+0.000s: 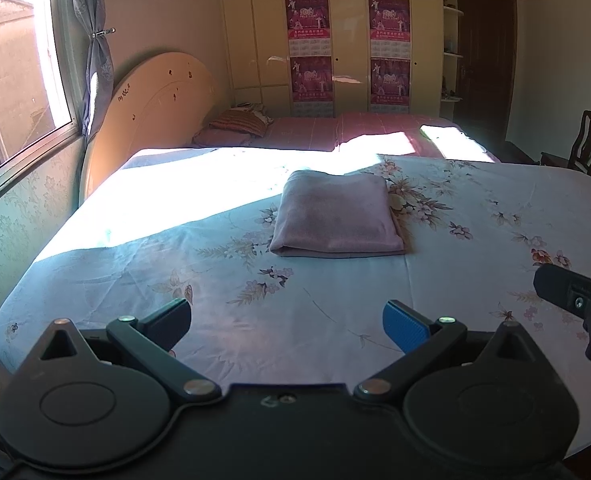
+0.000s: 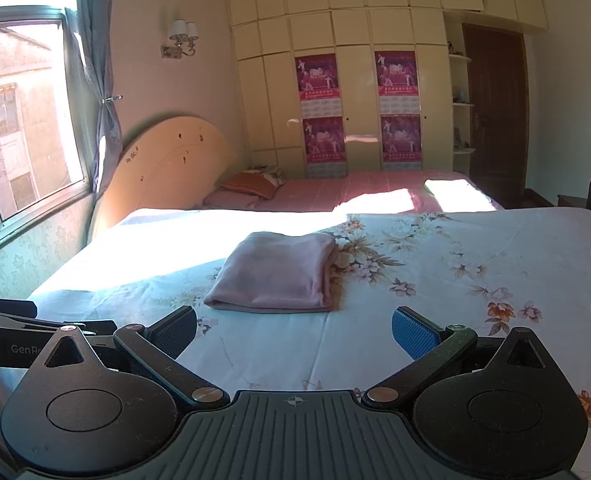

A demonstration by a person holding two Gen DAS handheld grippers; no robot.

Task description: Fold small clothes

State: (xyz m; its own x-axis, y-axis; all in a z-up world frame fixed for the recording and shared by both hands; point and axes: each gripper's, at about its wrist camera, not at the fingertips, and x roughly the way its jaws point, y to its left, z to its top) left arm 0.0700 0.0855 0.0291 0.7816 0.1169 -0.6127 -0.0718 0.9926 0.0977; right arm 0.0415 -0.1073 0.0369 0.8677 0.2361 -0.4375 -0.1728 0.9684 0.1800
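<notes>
A pale pink garment lies folded into a neat rectangle on the floral sheet; it also shows in the right wrist view. My left gripper is open and empty, held back from the garment, near the front of the bed. My right gripper is open and empty, also short of the garment. The right gripper shows at the right edge of the left wrist view. Part of the left gripper shows at the left edge of the right wrist view.
A second bed with a pink cover and a pillow stands behind. A curved headboard leans by the window. A wardrobe, a dark door and a wooden chair stand at the back.
</notes>
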